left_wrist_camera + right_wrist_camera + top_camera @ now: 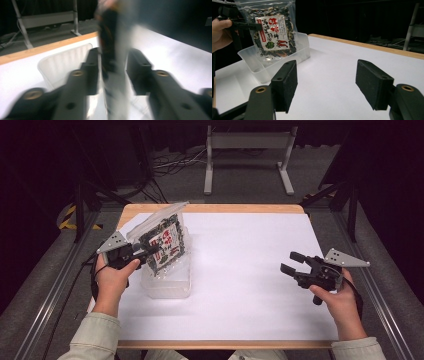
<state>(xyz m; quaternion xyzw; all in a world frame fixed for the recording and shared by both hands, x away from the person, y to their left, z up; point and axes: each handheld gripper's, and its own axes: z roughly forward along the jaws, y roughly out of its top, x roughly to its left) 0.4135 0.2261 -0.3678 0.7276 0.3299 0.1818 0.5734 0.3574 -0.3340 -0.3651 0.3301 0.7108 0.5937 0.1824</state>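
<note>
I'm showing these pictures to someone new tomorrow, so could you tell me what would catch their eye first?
Most striking is the snack bag with its red and white label, held upright by the left gripper over a clear plastic tub at the left of the white table. The right gripper hangs open over the bare right side, holding nothing.

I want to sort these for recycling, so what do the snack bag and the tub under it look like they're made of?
Snack bag: apparently thin glossy clear plastic film, contents visible, printed label. Tub: seemingly translucent, frosted rigid plastic; the table shows faintly through its walls.
</note>
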